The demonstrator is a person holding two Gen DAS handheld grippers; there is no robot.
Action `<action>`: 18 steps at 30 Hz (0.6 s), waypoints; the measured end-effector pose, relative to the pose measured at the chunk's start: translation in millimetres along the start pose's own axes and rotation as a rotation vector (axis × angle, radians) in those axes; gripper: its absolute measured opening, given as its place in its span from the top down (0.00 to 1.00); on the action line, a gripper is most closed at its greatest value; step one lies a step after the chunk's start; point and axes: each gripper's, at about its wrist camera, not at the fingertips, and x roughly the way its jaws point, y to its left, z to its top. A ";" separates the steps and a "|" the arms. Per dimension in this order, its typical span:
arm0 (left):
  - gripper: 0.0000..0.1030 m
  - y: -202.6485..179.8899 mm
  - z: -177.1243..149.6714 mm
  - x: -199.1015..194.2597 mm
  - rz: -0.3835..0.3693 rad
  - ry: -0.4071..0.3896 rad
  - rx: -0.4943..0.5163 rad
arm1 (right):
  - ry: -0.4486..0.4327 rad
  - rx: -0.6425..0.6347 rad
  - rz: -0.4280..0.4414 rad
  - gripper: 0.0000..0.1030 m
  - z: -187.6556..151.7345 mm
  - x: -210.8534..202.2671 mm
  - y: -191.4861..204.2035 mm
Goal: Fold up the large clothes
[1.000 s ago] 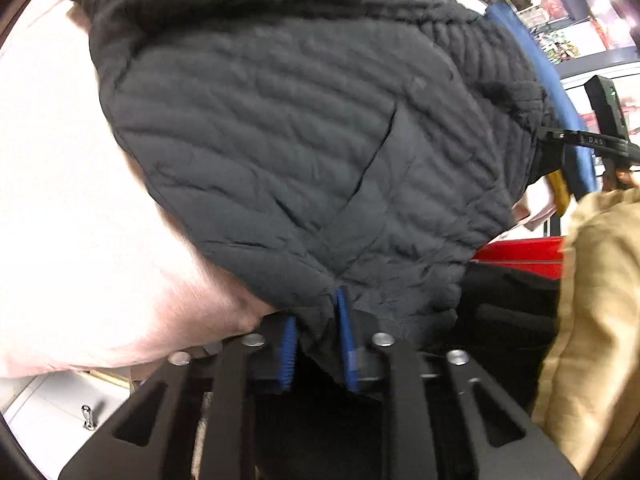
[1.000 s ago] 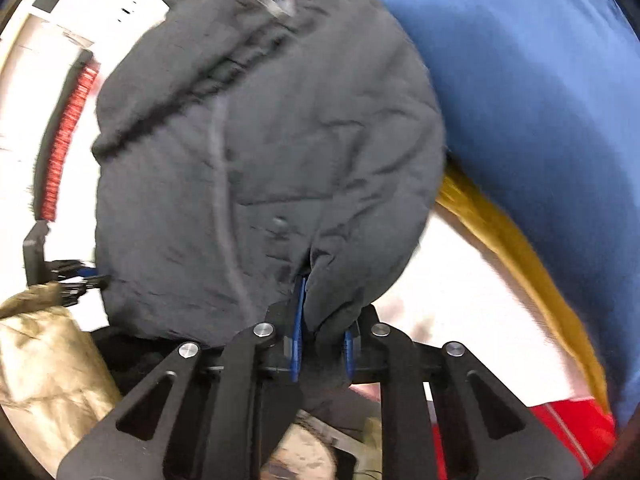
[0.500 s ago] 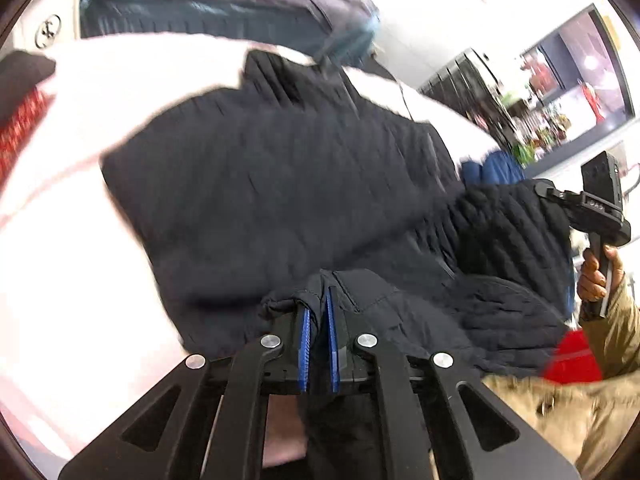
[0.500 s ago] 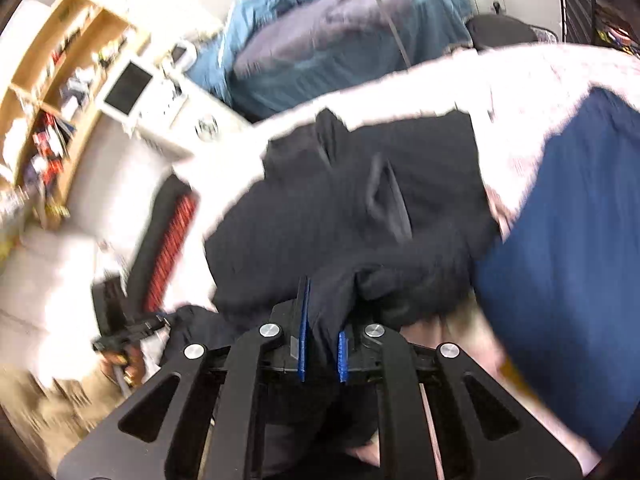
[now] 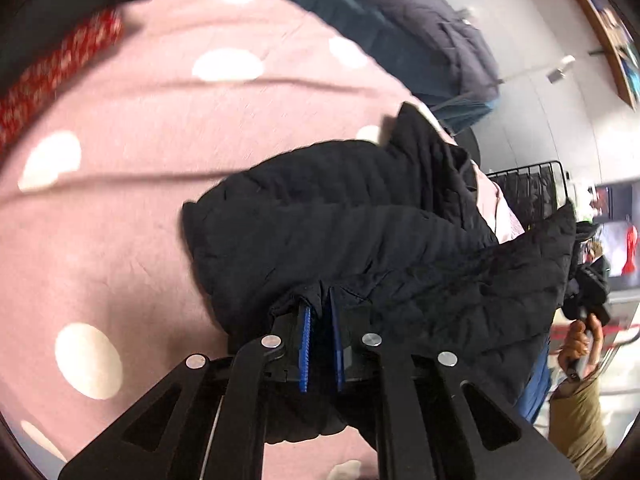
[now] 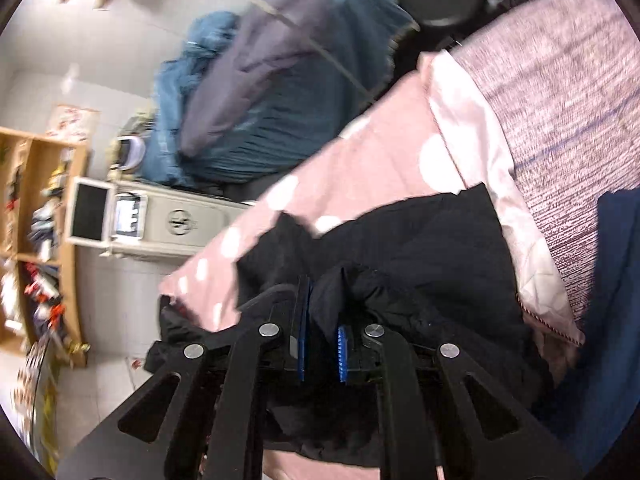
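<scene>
A black quilted jacket (image 5: 360, 236) lies partly folded on a pink bedspread with white dots (image 5: 132, 208). My left gripper (image 5: 320, 320) is shut on the jacket's near edge, cloth pinched between its blue pads. In the right wrist view the same jacket (image 6: 440, 248) lies over the bedspread (image 6: 360, 160), and my right gripper (image 6: 322, 316) is shut on a bunched edge of it. The right gripper and the hand holding it also show at the right edge of the left wrist view (image 5: 586, 300).
A red patterned item (image 5: 52, 80) lies at the bed's far left. Blue and grey bedding (image 6: 272, 92) is heaped beyond the bed. A dark blue garment (image 6: 612, 300) lies at the right. A wooden shelf (image 6: 44, 220) and a white appliance (image 6: 132, 220) stand by the wall.
Both grippers carried the jacket's held edge forward over the rest of it and down toward the bed. The jacket went from hanging in front of the cameras to lying doubled on the bedspread.
</scene>
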 end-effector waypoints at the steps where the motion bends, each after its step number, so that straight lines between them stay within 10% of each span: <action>1: 0.83 3.4 1.6 2.5 -0.020 0.006 -0.023 | 0.004 0.040 0.000 0.86 2.5 6.8 -6.2; 5: 0.69 23.7 2.4 -6.2 -0.144 0.004 -0.137 | 0.024 0.236 0.132 0.52 12.1 22.5 -36.9; 6: 0.53 26.2 3.4 -10.4 -0.140 -0.019 -0.157 | 0.023 0.257 0.163 0.46 14.4 23.1 -40.0; 7: 0.27 30.8 3.4 -22.0 -0.087 -0.062 -0.166 | 0.023 0.279 0.198 0.37 16.6 21.2 -42.4; 10: 0.19 38.7 0.1 -61.6 0.032 -0.231 -0.152 | 0.006 0.293 0.271 0.27 19.4 8.8 -41.8; 18: 0.14 -10.6 -20.1 -40.2 0.172 -0.172 0.104 | -0.068 -0.111 -0.046 0.24 5.8 -28.5 -15.0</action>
